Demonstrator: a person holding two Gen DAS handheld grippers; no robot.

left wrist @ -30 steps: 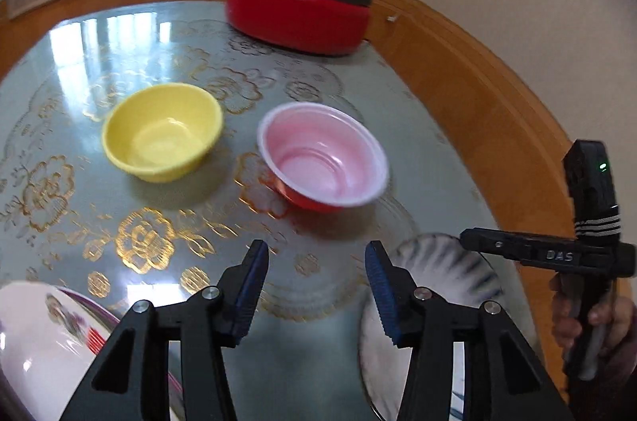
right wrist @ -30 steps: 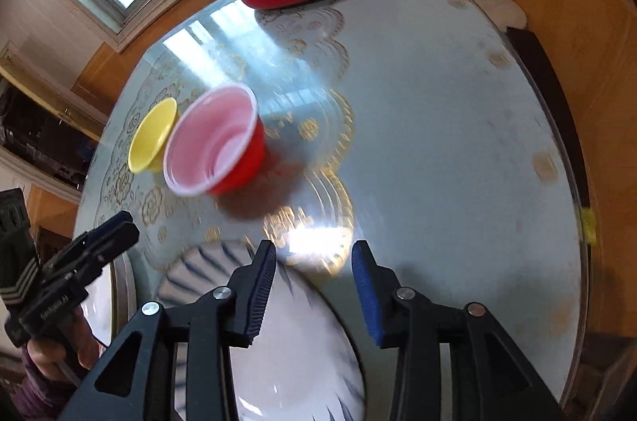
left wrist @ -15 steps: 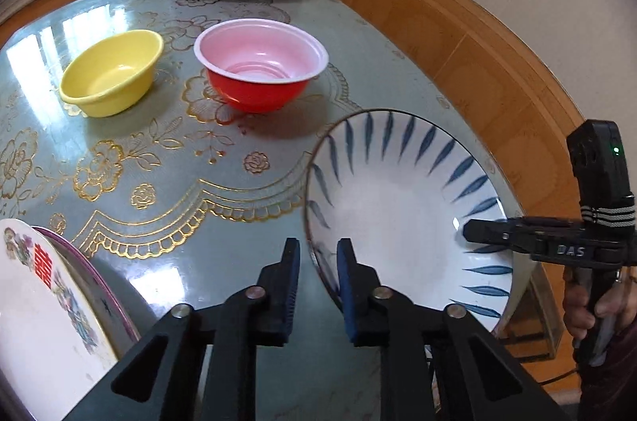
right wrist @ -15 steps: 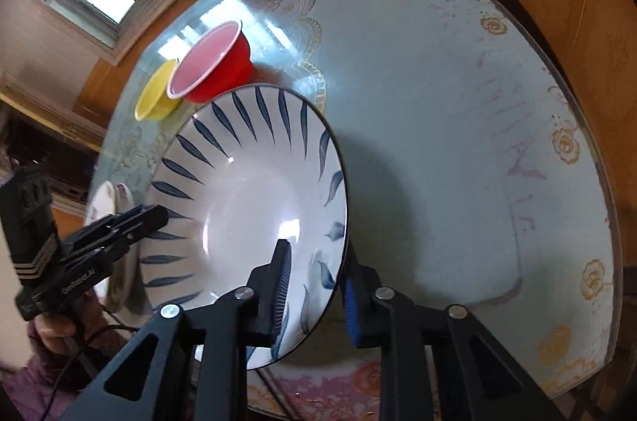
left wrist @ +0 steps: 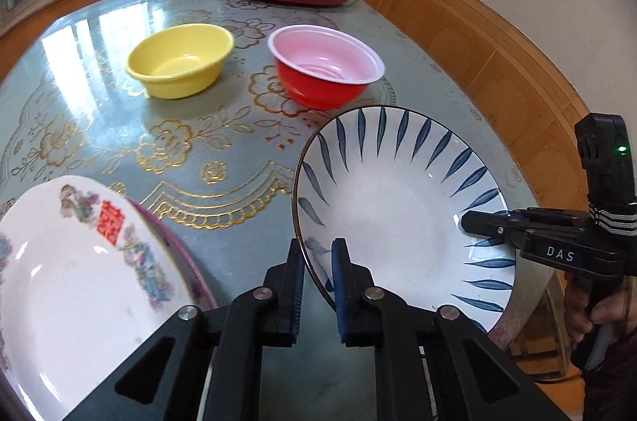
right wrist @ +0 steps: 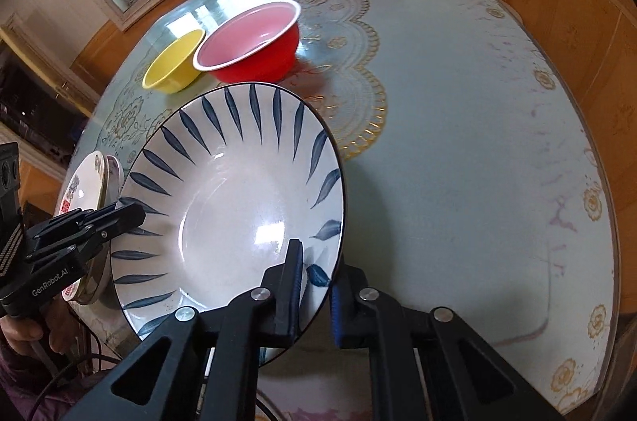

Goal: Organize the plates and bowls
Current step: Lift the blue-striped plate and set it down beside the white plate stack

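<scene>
Right wrist view, white plate with blue leaf rim, both claws, left claw, right claw, clamping its edge

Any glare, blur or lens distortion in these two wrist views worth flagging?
Left wrist: sharp; window glare streaks the table at upper left; fisheye bows the wall trim. Right wrist: sharp; window reflection beyond the red bowl, bright highlight inside the blue-leaf plate; dark vignette in the corners.

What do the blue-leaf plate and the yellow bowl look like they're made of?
The white plate with blue leaf strokes looks like glazed ceramic: glossy, with sharp window glints and a thin dark rim. The small yellow bowl looks like plastic: even colour, duller sheen, rolled lip. Neither is certain from looks alone.
</scene>
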